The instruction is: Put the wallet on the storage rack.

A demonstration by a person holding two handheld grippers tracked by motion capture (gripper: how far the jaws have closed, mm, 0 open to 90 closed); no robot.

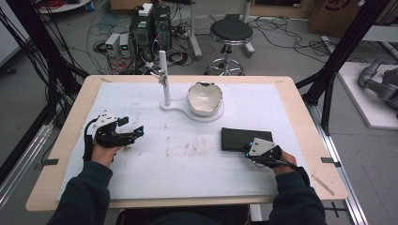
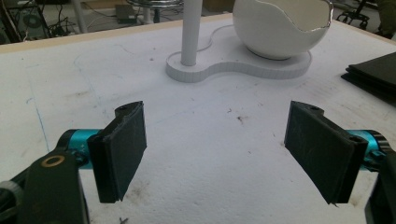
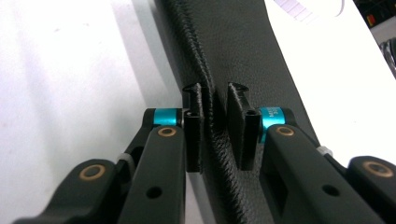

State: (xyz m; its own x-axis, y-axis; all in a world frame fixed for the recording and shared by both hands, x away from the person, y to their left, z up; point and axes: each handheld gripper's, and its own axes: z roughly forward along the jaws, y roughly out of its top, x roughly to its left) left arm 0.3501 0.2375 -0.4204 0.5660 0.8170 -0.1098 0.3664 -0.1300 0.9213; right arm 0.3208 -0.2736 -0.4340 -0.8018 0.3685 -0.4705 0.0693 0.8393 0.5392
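We see a dark, flat folder [image 1: 245, 139] lying on the white mat [image 1: 187, 159] that covers the table [image 1: 300, 117], at the right side and near the person's edge. From above it looks like a black rectangle with its long sides running across the table. In the right gripper view its surface [image 3: 243, 51] is a grained, leather-like black, and one edge shows a raised fold or seam with layers stacked at it.

Our right gripper [image 1: 248, 151] sits at the near right corner of the folder. Its jaws are drawn close together and pinch that raised edge between the pads [image 3: 194, 135]; a narrow strip of the black material fills the gap between them.

Our left gripper [image 1: 133, 132] rests at the left side of the mat, well apart from the folder. Its jaws are spread wide with only bare mat between the pads [image 2: 123, 149].

At the far middle of the mat stands a white bowl [image 1: 204, 98] with a wavy, uneven rim, seated on a flat white base [image 1: 171, 105]. A white post [image 1: 164, 77] rises from the same base just beside it. We see pale inner wall in the bowl and nothing lying inside it
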